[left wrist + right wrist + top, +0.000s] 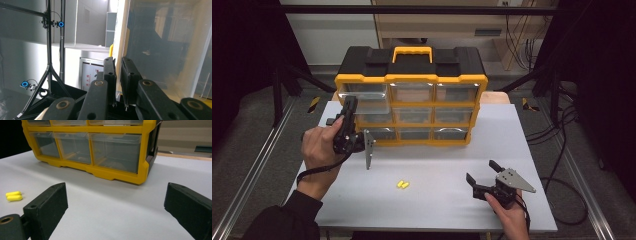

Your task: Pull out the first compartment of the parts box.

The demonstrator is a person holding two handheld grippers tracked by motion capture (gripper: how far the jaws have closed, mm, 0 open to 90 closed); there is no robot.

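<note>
The drawer [364, 94] is a clear plastic bin in the top-left compartment of the yellow-and-black organiser [410, 95]. It is pulled part-way out of the frame toward the table's near side, its front standing proud of the neighbouring drawer fronts. In the left gripper view its translucent front lip [119, 50] is a thin pale edge, with the drawer's see-through wall beside it.

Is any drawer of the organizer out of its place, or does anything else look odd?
Yes. The top-left drawer of the organizer sticks out; the left gripper pinches its front edge. Two yellow pieces lie loose on the table.
</note>
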